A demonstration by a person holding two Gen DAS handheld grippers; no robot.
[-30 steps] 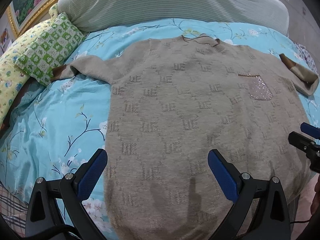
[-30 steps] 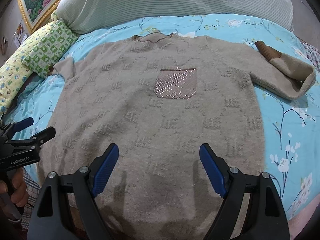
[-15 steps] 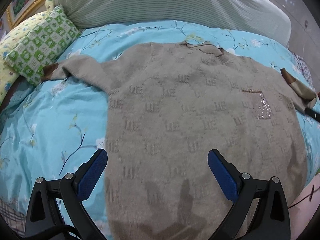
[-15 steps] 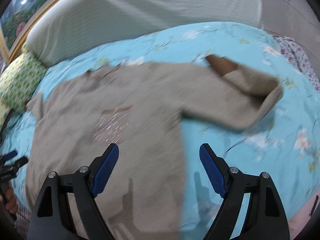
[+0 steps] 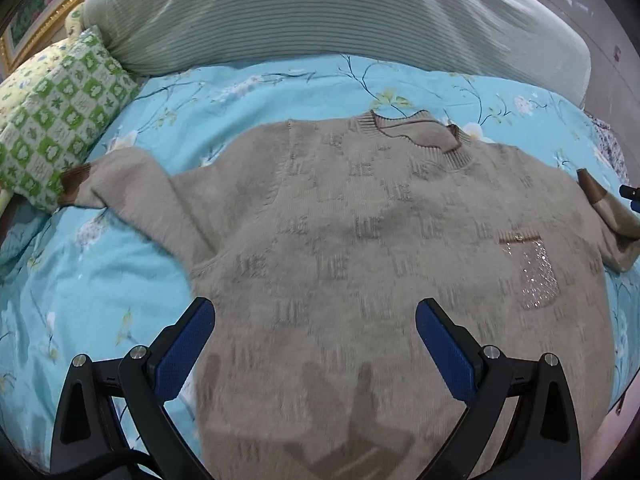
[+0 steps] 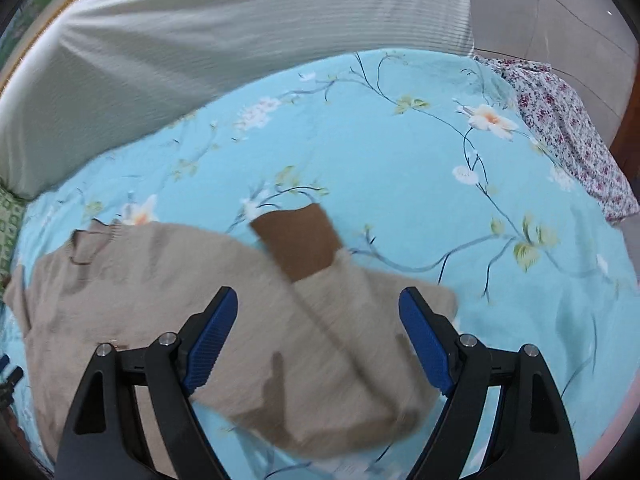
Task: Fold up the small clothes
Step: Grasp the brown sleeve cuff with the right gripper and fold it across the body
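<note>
Beige sweater (image 5: 360, 240) lies flat on the bed (image 5: 100, 280). Left tool (image 5: 316, 332) and right tool (image 6: 318, 320) both spread wide, holding nothing.

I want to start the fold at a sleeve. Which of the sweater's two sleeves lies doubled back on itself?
The sleeve in front of the right tongs: its brown cuff is folded back over the beige sleeve. The other sleeve lies stretched out toward the green checked pillow.

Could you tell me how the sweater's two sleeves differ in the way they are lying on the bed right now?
The left sleeve stretches straight out, its brown cuff reaching the green checked pillow. The right sleeve is folded back on itself, its brown cuff pointing towards the grey bolster. Both are beige with brown cuffs, resting on the blue floral sheet.
</note>
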